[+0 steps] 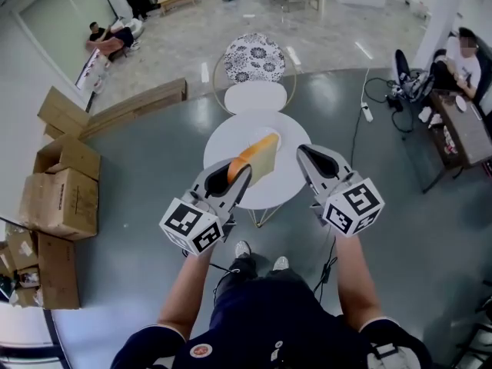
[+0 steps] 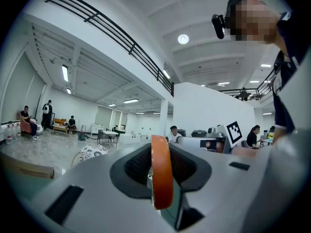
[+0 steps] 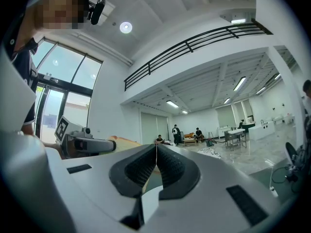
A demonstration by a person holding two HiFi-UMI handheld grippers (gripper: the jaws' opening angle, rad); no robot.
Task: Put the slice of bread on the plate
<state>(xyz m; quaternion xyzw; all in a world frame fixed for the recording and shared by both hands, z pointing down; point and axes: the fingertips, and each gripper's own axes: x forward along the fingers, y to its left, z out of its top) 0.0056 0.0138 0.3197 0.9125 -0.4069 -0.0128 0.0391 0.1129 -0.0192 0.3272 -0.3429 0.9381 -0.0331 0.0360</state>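
Big hall w/ grey floor [image 1: 154, 152], boxes [image 1: 61, 194] at left; round white table [image 1: 227, 141] under L gripper [image 1: 237, 175] clamped on bread [image 1: 259, 158]; R gripper [image 1: 306, 157] jaws together, empty.

Cardboard boxes [image 1: 61, 194], patterned chair [image 1: 254, 58]

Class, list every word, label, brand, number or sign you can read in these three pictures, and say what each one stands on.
No readable words or numbers in any view.
Left cube and right cube: black-and-white square patterns only, no letters or digits.
Cardboard boxes: any print is too small to read.
Emblem on the person's dark shirt: too small and blurred to read.
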